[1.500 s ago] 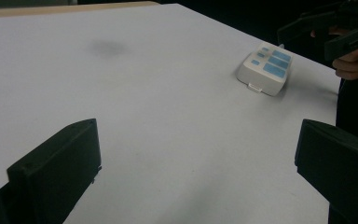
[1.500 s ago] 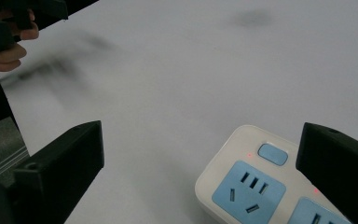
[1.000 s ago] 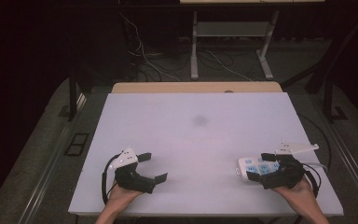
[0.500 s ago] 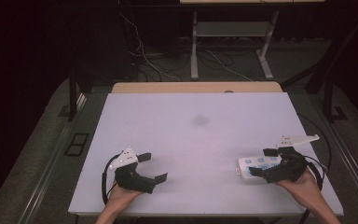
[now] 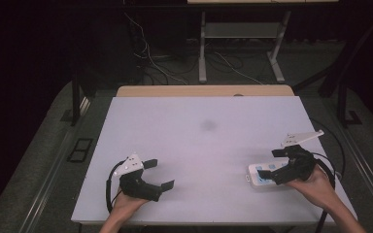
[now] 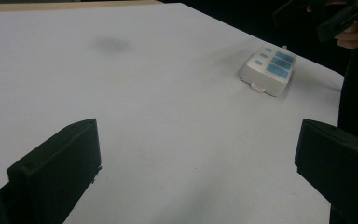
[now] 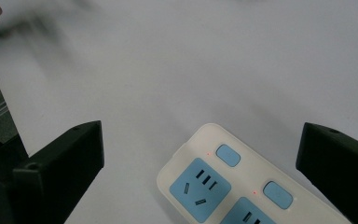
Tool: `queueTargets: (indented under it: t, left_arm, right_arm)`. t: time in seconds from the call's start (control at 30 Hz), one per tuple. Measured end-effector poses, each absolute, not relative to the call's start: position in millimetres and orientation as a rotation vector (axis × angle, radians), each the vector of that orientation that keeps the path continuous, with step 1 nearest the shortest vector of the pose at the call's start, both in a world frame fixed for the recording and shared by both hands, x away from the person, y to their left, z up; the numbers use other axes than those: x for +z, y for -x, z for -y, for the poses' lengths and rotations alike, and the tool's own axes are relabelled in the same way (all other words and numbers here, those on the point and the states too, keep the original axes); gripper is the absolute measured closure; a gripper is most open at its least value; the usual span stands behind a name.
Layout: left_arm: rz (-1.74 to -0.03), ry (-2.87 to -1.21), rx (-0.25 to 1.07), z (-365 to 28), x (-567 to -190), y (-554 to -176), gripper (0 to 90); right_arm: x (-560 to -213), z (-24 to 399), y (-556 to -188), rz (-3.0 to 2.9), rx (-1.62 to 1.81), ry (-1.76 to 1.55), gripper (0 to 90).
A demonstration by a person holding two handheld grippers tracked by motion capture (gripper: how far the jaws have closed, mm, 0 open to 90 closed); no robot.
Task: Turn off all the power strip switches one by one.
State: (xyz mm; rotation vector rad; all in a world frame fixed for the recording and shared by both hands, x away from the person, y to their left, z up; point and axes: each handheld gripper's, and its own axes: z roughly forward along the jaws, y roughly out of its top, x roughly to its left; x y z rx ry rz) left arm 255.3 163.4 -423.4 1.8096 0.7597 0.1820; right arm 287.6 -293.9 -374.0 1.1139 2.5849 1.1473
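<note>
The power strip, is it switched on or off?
On, it seems. In the right gripper view the power strip lies flat on the table, and a tiny red light glows beside each blue button.

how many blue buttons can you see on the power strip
2 in the right gripper view, on the power strip: one button near its rounded end, one button further along the same edge. The frame cuts the strip off, so more may be hidden.

The power strip (image 5: pixel 262 174) lies on the table (image 5: pixel 199 145) near its right front corner, well right of the left hand-held gripper (image 5: pixel 156 174).
</note>
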Motion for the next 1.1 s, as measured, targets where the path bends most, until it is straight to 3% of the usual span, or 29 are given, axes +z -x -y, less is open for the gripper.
queueTargets:
  t: [0.63, 0.77, 0.8, 0.87, 1.03, 1.1]
  left_arm:
    - [-0.763, -1.807, 0.177, -163.7, -423.7, -255.2, 0.0]
    - [-0.764, -1.805, 0.177, -163.8, -423.8, -255.2, 0.0]
    - [-0.765, -1.805, 0.178, -163.9, -423.8, -255.2, 0.0]
    - [-0.768, -1.805, 0.177, -164.2, -423.7, -255.4, 0.0]
    - [-0.773, -1.802, 0.179, -164.9, -423.4, -255.4, 0.0]
    - [-0.772, -1.804, 0.176, -164.9, -423.6, -255.4, 0.0]
  right_arm:
    - [-373.8, 280.1, -308.4, -2.701, 0.978, -1.027, 0.8]
    - [-372.0, 277.5, -309.2, -2.757, 0.893, -0.956, 20.8]
    - [-372.0, 277.5, -309.2, -2.757, 0.893, -0.956, 20.8]
    - [-371.0, 278.0, -309.7, -2.752, 0.884, -0.958, 32.7]
    - [-368.9, 282.2, -312.6, -2.726, 0.892, -0.984, 49.2]
    - [-368.7, 282.9, -313.3, -2.732, 0.897, -0.993, 51.5]
